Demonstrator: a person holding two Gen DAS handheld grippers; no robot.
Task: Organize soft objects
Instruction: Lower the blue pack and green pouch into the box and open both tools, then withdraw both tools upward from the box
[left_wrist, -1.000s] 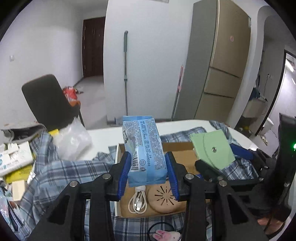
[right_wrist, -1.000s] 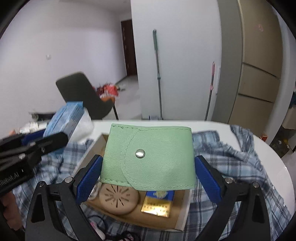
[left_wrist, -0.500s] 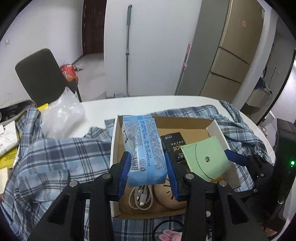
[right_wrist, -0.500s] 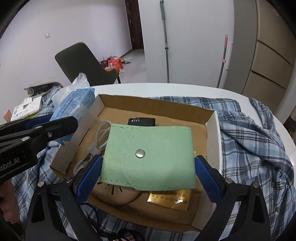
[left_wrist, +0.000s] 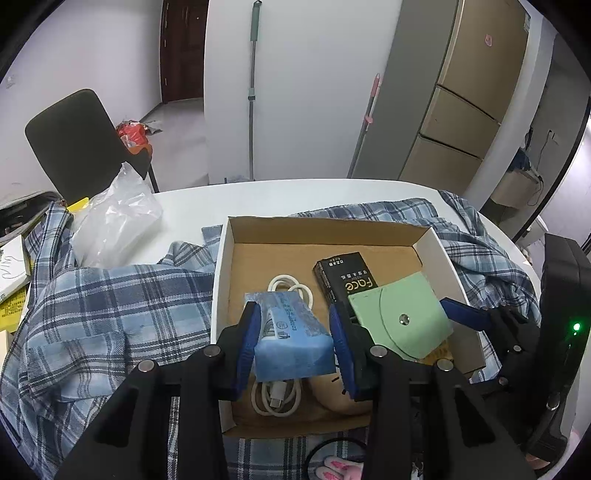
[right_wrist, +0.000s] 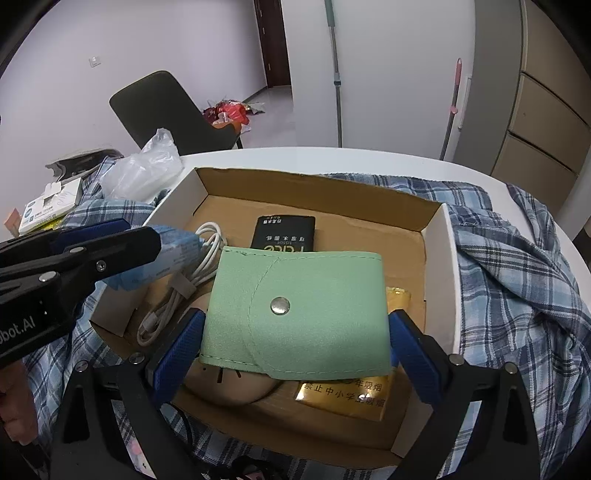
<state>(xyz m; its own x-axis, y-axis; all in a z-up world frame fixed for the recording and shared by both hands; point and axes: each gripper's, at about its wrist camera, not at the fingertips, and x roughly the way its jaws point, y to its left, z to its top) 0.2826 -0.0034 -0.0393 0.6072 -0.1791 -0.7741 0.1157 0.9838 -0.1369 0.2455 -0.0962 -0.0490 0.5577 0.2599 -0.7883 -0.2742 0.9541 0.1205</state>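
My left gripper (left_wrist: 293, 319) is shut on a blue tissue pack (left_wrist: 291, 343), which tips forward low inside the open cardboard box (left_wrist: 321, 221), over a coiled white cable (left_wrist: 291, 286). Just to its right, my right gripper (right_wrist: 295, 321) is shut on a pale green snap pouch (right_wrist: 314, 288), held flat above the box's (right_wrist: 317, 177) contents. Under the pouch lie a beige round object (right_wrist: 229, 387) and a gold packet (right_wrist: 343, 398). A black tissue pack (right_wrist: 284, 232) lies behind the pouch. The left gripper (right_wrist: 122, 240) reaches in from the left in the right wrist view.
The box sits on a blue plaid shirt (left_wrist: 110, 302) spread over a white round table (left_wrist: 295, 192). A crumpled plastic bag (left_wrist: 114, 218) and papers (right_wrist: 48, 206) lie at the left. A dark chair (left_wrist: 77, 136) stands behind the table. A small pink item (left_wrist: 336, 467) lies near the front edge.
Both grippers sank and tilted down toward the box with their loads. The blue pack, upright before, now tips forward over the cable. The green pouch now hangs low over the box.
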